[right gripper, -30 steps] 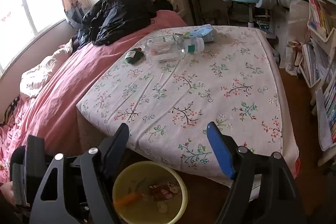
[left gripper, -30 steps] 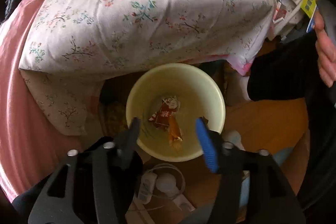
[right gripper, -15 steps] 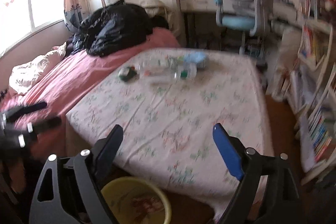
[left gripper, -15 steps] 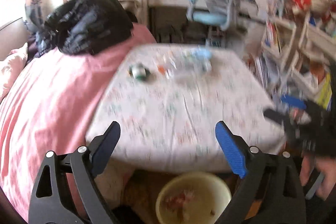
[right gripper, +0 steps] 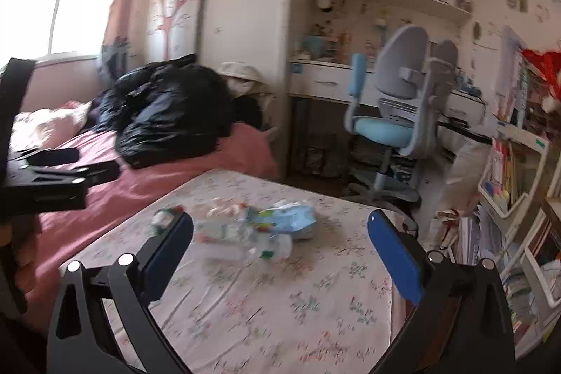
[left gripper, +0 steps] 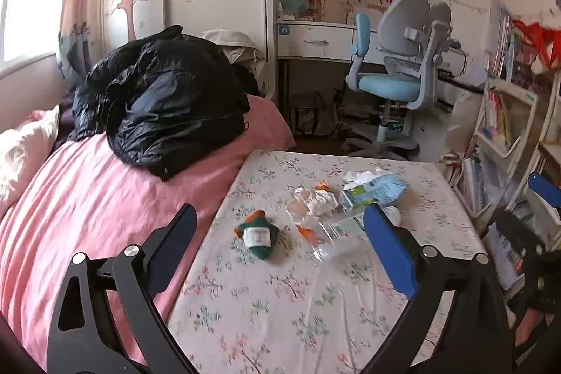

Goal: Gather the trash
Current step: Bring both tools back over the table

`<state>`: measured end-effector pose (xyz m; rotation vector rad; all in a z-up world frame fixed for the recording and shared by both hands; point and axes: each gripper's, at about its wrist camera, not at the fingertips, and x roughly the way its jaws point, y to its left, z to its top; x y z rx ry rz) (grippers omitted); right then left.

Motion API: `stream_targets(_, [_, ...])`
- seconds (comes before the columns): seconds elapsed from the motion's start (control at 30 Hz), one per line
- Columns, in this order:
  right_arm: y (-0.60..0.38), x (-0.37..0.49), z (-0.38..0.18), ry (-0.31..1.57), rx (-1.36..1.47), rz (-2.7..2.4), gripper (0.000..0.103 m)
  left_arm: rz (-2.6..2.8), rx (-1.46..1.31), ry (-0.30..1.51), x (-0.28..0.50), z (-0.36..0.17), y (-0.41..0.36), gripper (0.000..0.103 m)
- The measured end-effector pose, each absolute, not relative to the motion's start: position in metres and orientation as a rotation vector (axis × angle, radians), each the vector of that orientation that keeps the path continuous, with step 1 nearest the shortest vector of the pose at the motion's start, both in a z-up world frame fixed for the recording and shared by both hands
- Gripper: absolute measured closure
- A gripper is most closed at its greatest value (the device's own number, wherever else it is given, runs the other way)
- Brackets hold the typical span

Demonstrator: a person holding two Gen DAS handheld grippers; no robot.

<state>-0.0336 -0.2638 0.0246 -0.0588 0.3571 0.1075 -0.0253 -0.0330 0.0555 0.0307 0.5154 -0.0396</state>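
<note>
Trash lies at the far part of a table with a floral cloth [left gripper: 280, 311]: a green wrapper [left gripper: 257, 237], crumpled clear plastic [left gripper: 312, 204], a blue-white packet [left gripper: 371, 190] and a clear bottle [left gripper: 336, 235]. My left gripper [left gripper: 280, 211] hovers short of them, its jaws opening wide and holding nothing. In the right wrist view the bottle [right gripper: 245, 249], the packet [right gripper: 291, 219] and the wrapper [right gripper: 164, 214] lie blurred ahead of my right gripper [right gripper: 280, 216]. Its jaws are also opening, with nothing gripped.
A pink bed [left gripper: 87, 216] with a black jacket [left gripper: 157, 114] borders the table's left side. A blue desk chair [left gripper: 392, 83] and desk stand behind, and bookshelves [left gripper: 508, 114] crowd the right. The left gripper's fingers [right gripper: 52, 156] show at the right view's left edge.
Both grippers rose from over the yellow bin below the table edge and tilted up toward the tabletop. Both jaws widened. The bin has left both views.
</note>
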Motion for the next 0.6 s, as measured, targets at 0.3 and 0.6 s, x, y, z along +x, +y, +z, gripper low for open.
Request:
stream_targets(0.3, [-0.269,-0.021,0.019,0.468,0.072,0.112,0.007,-0.038,0.046,0.56,-0.013,0.034,-0.038,0.008])
stream_targets(0.6, [-0.26,-0.009,0.017,0.486,0.04,0.142,0.007,-0.037,0.063,0.551,-0.008,0.032,-0.039,0.007])
